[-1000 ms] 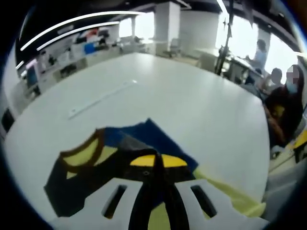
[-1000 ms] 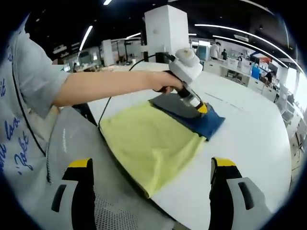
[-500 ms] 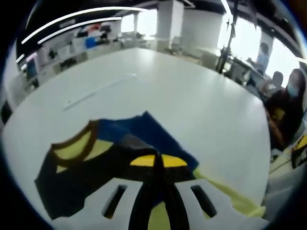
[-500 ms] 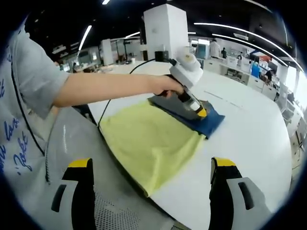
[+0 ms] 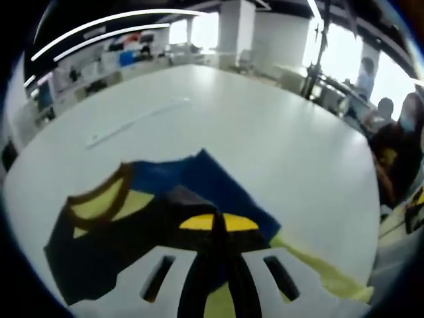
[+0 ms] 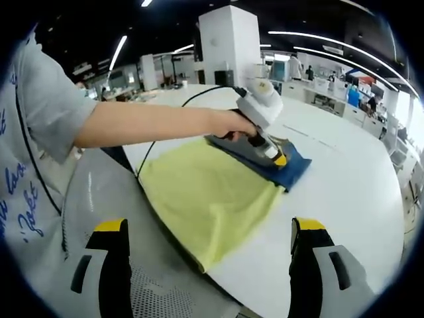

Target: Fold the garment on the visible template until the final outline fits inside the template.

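the garment (image 6: 212, 199) lies flat on the white surface (image 6: 351, 192): a broad yellow body nearest the person, and a dark navy part at its far end, where the left gripper (image 6: 278, 158) is working. in the left gripper view that gripper (image 5: 218, 222) has its yellow-tipped jaws pressed together over the dark cloth (image 5: 119, 245) at the collar end, and it looks pinched on the fabric, though the grip itself is hard to see. the right gripper (image 6: 209, 265) hangs back near the person's body, jaws spread wide with nothing between them, well apart from the cloth's near edge. i cannot make out the template outline. the garment's long axis runs away from the person toward the left gripper, so any fold of the far end back over the yellow body falls to the left gripper; the right is nearer the yellow hem and would have to reach forward.
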